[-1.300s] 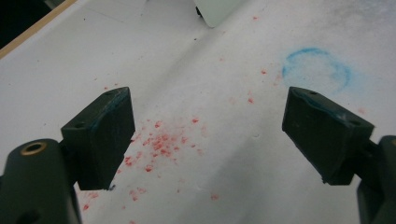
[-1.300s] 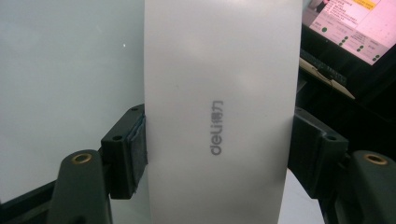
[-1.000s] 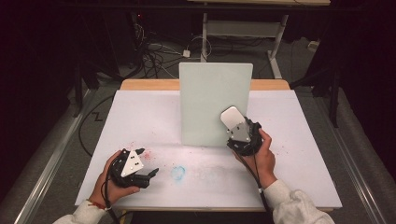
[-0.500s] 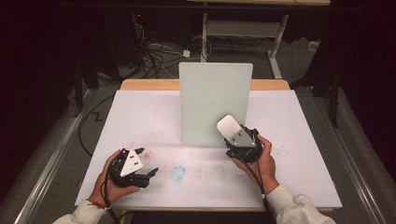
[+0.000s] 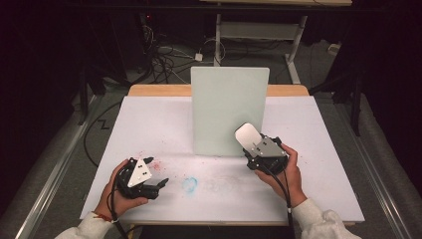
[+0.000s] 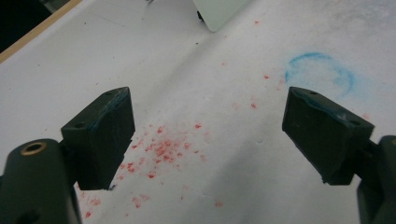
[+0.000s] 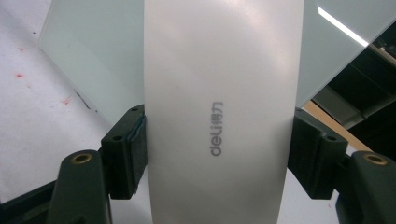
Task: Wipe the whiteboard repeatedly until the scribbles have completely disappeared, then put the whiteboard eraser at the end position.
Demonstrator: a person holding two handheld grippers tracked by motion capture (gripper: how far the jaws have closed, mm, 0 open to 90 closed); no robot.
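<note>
High view: at the near left of the desk (image 5: 149,114), the left gripper (image 5: 158,185) rests low with its jaws spread apart and nothing between them, above red specks (image 6: 159,147). A faint blue ring (image 5: 189,184) marks the surface just right of it. At centre, a pale upright board (image 5: 229,109) stands on the desk. Near right, the right gripper (image 7: 217,149) clamps a white eraser-like block (image 7: 219,93) printed "deli", held just in front of the board's lower right corner. The block looks light, stiff and smooth-faced, so it could slip; gripping across its narrow sides near mid-length, as here, seems soundest.
</note>
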